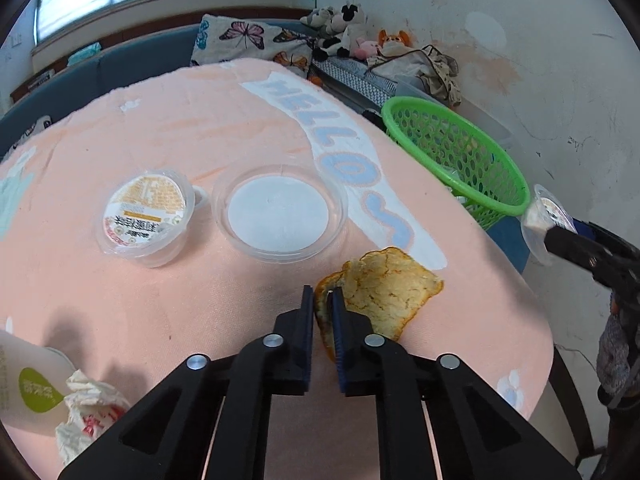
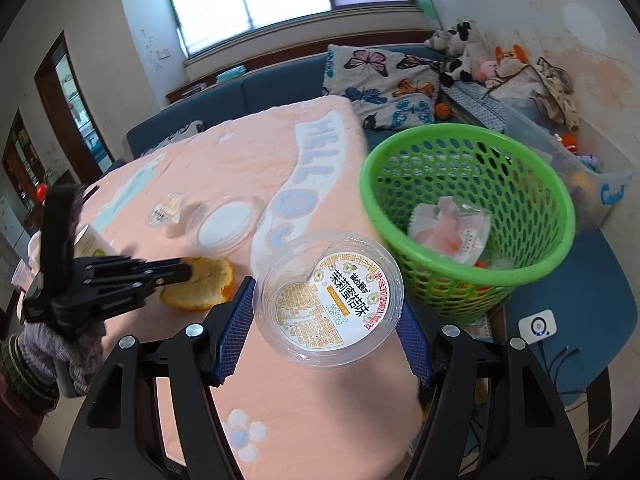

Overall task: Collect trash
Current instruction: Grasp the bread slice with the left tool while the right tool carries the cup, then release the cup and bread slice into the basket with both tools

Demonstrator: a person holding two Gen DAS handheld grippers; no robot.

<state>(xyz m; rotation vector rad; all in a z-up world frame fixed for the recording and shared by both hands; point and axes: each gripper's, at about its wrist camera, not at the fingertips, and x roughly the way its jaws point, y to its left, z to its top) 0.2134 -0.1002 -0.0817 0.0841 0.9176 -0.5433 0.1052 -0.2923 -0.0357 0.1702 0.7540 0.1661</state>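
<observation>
My left gripper is shut on the edge of an orange peel that lies on the pink table cloth; it also shows in the right wrist view. My right gripper is shut on a clear plastic cup with a printed lid, held above the table's right edge, beside the green basket. From the left wrist view the cup sits just past the basket rim. A second lidded cup and a clear round lid lie on the table.
The basket holds crumpled wrappers. A carton and crumpled tissue lie at the table's near left. A blue sofa with a butterfly pillow and plush toys stands behind. A clear storage bin is at the right.
</observation>
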